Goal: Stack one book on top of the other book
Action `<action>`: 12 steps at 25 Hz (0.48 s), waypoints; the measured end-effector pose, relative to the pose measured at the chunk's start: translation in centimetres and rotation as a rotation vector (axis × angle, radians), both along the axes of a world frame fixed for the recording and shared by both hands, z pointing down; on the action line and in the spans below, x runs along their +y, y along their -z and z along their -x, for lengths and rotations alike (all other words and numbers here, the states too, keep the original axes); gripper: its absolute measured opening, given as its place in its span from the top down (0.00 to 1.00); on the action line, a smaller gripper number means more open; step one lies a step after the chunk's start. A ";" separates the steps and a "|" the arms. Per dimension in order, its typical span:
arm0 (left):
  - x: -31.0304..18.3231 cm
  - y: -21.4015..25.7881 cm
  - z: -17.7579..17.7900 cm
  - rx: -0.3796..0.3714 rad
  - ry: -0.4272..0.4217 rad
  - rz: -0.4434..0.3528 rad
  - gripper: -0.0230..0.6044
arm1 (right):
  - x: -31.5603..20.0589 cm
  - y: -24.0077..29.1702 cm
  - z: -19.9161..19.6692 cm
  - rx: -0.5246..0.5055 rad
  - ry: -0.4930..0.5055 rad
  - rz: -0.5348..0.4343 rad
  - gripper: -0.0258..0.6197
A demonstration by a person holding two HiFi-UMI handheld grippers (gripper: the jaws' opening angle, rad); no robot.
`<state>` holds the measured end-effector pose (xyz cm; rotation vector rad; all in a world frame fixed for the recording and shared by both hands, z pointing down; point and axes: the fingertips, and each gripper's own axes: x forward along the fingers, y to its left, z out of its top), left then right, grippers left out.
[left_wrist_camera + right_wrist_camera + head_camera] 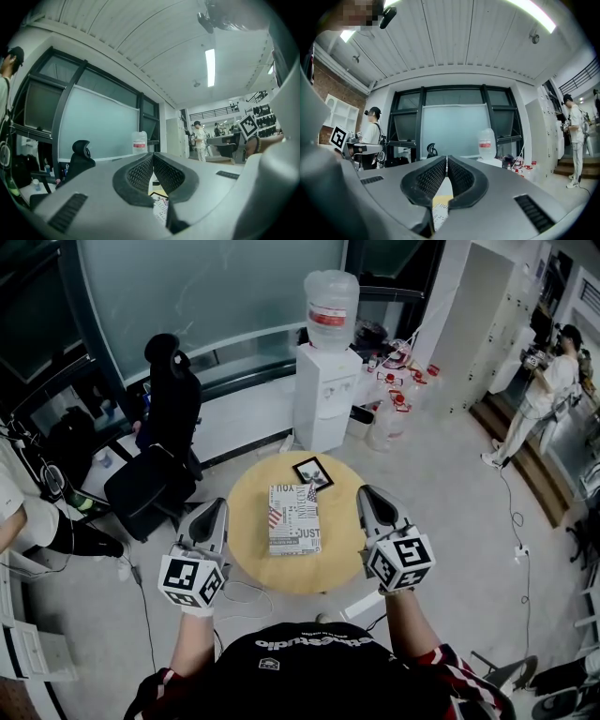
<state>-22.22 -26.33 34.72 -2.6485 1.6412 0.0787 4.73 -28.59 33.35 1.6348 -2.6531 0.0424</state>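
Observation:
A large book [293,518] with a black-and-white printed cover lies flat in the middle of the round wooden table [248,554]. Just behind it, a small dark book [313,472] lies flat, apart from the large one. My left gripper [217,505] hovers at the table's left edge with its jaws shut and nothing between them. My right gripper [367,491] hovers at the table's right edge, also shut and empty. In the left gripper view the gripper [152,155] shows a strip of the printed book [161,207] below its jaws. The right gripper [446,158] likewise shows the book [439,213].
A black office chair [159,460] stands left of the table. A white water dispenser [326,381] and several water bottles [394,399] stand behind it. One person [544,399] stands far right; another sits at the left edge [28,521]. Cables [520,549] run across the floor.

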 end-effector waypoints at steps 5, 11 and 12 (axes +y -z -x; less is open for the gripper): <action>0.0 0.6 0.0 0.008 0.000 0.000 0.94 | 0.0 0.4 -0.1 0.006 -0.007 0.000 0.91; 0.0 0.2 -0.3 -0.024 0.001 -0.005 0.94 | 0.0 0.1 -0.2 0.018 -0.016 -0.001 0.91; -0.1 0.1 -0.3 -0.028 0.001 -0.005 0.94 | 0.0 0.0 -0.2 0.020 -0.017 -0.001 0.92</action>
